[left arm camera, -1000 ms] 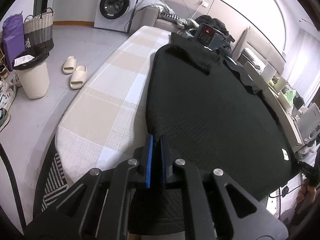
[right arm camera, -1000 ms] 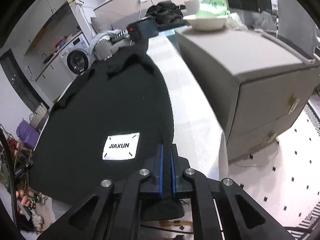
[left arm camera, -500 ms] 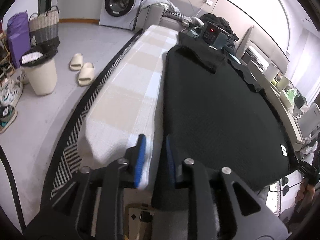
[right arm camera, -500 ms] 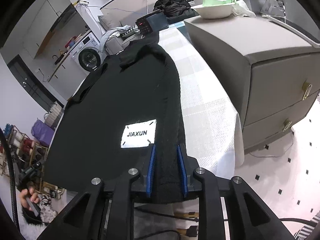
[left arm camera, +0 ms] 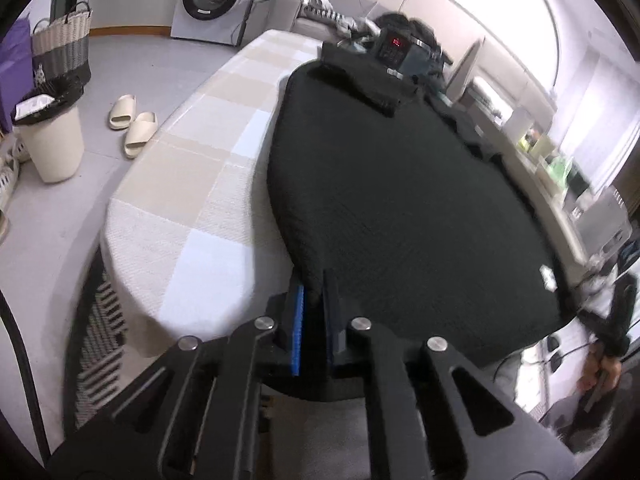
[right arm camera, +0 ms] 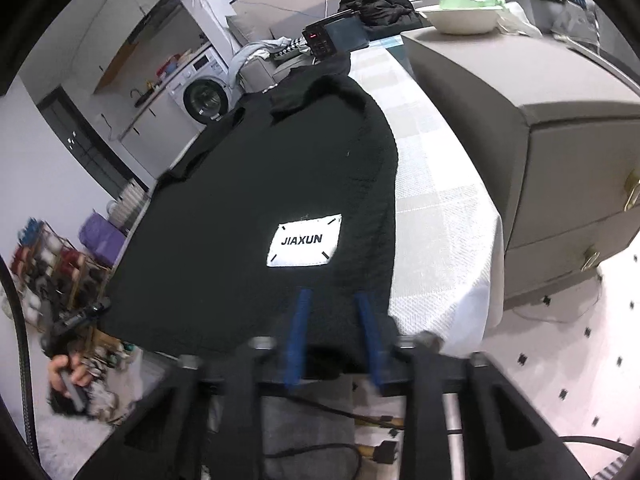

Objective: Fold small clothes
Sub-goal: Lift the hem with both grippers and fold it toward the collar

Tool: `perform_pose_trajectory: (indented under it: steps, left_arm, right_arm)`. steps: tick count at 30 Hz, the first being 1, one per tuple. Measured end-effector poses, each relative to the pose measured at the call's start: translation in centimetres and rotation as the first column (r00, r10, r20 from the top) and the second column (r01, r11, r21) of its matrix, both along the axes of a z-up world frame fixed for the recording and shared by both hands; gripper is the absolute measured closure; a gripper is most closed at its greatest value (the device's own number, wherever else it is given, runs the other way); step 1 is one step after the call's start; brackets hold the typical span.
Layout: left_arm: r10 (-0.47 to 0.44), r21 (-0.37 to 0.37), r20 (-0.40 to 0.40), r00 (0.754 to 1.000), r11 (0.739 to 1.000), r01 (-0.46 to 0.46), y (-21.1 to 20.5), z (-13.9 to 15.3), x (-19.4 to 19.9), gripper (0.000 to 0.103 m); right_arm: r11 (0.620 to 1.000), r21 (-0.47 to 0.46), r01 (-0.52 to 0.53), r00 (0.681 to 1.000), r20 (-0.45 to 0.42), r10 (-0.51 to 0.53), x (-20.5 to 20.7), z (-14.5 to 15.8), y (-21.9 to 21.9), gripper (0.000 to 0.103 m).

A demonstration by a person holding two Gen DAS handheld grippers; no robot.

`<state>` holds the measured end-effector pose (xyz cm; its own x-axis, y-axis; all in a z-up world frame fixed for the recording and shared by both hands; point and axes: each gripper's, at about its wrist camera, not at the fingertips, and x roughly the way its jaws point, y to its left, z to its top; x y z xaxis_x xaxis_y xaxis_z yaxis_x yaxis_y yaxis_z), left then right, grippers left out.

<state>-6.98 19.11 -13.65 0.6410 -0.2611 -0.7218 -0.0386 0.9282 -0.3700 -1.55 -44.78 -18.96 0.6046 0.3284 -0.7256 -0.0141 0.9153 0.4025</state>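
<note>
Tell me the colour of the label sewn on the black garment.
White with black lettering; the label shows best in the right wrist view.

Black knit garment [left arm camera: 400, 200], centre frame, bearing a white patch [right arm camera: 305, 241] with black lettering. Beige-and-white checked cover [left arm camera: 192, 184], left. Blue pads on black grippers, lower centre. Cream slippers [left arm camera: 132, 124] and purple bag [left arm camera: 14, 72], upper left.

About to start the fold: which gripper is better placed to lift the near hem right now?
Left. The left gripper is closed on the near hem of the black garment. The right gripper is open, its fingers only straddling the hem.
</note>
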Motion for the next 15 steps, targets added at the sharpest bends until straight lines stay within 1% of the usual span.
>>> perform_pose_trajectory:
  steps: [1, 2, 5, 7, 10, 12, 15]
  left_arm:
    - [0.006, -0.011, 0.015, 1.0, 1.0, -0.005, 0.0, 0.2, -0.1, 0.099]
    - [0.007, -0.019, 0.034, 0.999, 1.0, -0.006, 0.0, 0.5, -0.2, 0.099]
    - [0.001, -0.044, 0.09, 0.996, 0.999, 0.003, -0.3, 1.7, -0.2, 0.099]
    - [-0.008, -0.059, 0.115, 0.993, 0.998, 0.015, -0.5, 2.6, 0.2, 0.099]
    - [-0.013, -0.072, 0.148, 0.989, 0.997, 0.024, -0.8, 3.8, 0.9, 0.099]
    - [-0.004, -0.082, 0.165, 0.986, 0.997, 0.017, -0.6, 4.6, 1.5, 0.099]
    - [0.018, -0.107, 0.181, 0.983, 0.994, 0.002, 0.2, 5.5, 2.2, 0.099]
  right_arm:
    - [1.0, 0.008, -0.006, 1.0, 0.008, 0.006, 0.0, 0.1, 0.1, 0.091]
    - [1.0, 0.028, -0.014, 0.999, 0.032, 0.013, -0.1, 0.4, 0.1, 0.094]
    - [0.996, 0.092, -0.011, 0.997, 0.083, 0.003, -0.2, 1.4, -0.4, 0.095]
    - [0.986, 0.167, 0.004, 0.991, 0.131, -0.026, -0.3, 2.2, -1.2, 0.096]
    - [0.967, 0.253, 0.027, 0.98, 0.182, -0.075, -0.5, 3.2, -2.2, 0.096]
    - [0.958, 0.284, 0.042, 0.974, 0.202, -0.103, -0.6, 3.8, -2.8, 0.096]
    - [0.952, 0.298, 0.072, 0.965, 0.22, -0.141, -0.9, 4.3, -3.6, 0.096]
